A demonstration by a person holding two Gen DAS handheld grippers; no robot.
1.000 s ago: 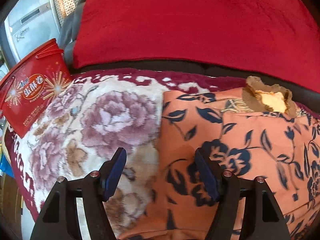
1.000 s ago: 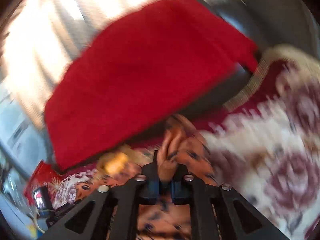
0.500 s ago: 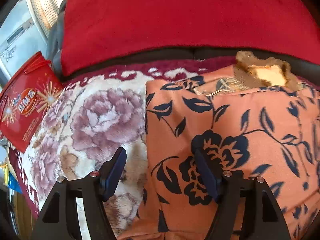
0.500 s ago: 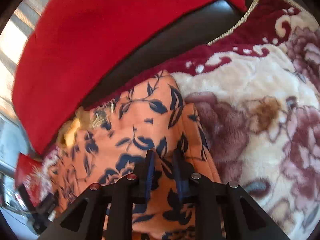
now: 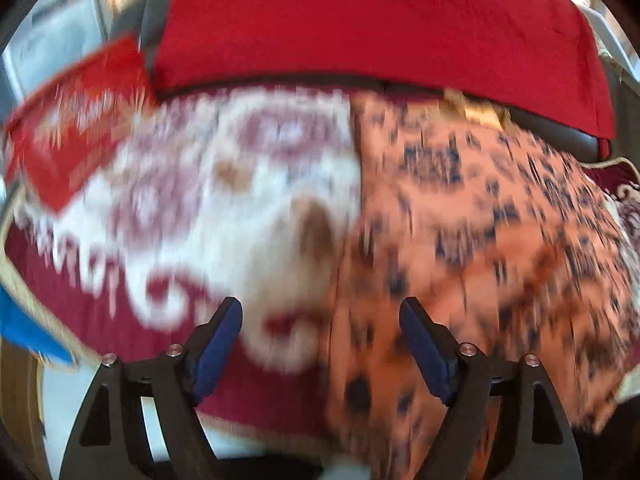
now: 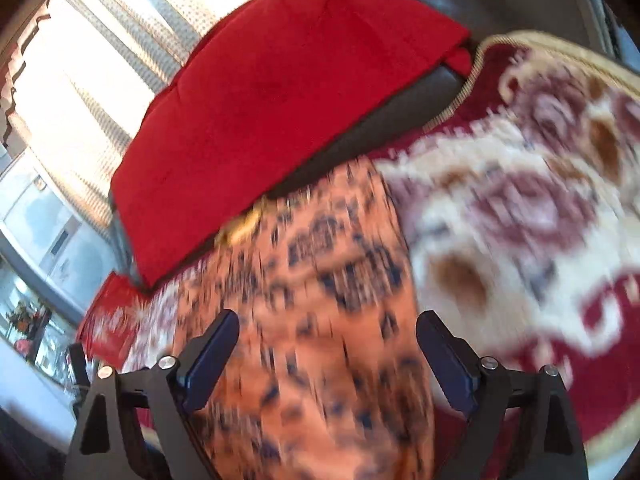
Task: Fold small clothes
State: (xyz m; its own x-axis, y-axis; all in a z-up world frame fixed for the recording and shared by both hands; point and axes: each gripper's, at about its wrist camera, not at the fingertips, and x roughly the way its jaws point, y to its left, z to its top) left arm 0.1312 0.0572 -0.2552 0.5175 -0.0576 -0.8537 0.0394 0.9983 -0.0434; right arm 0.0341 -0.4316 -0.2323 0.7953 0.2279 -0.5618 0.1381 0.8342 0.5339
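Observation:
An orange garment with dark blue flowers [image 5: 480, 240] lies folded on a floral blanket [image 5: 200, 200]; it also shows in the right wrist view [image 6: 320, 300]. Both views are motion-blurred. My left gripper [image 5: 320, 344] is open and empty, above the garment's left edge. My right gripper [image 6: 328, 356] is open and empty, over the garment's near part. A tan collar piece [image 5: 476, 108] peeks out at the garment's far end.
A red cushion cover [image 5: 360, 20] drapes the dark sofa back behind the blanket, and it shows in the right wrist view [image 6: 280, 80] too. A red printed box [image 5: 68, 136] stands at the far left. Bright curtains [image 6: 100, 40] hang behind.
My right gripper has let go of the garment and opened wide. Both grippers have pulled back toward the near edge, so more of the blanket's dark red border shows.

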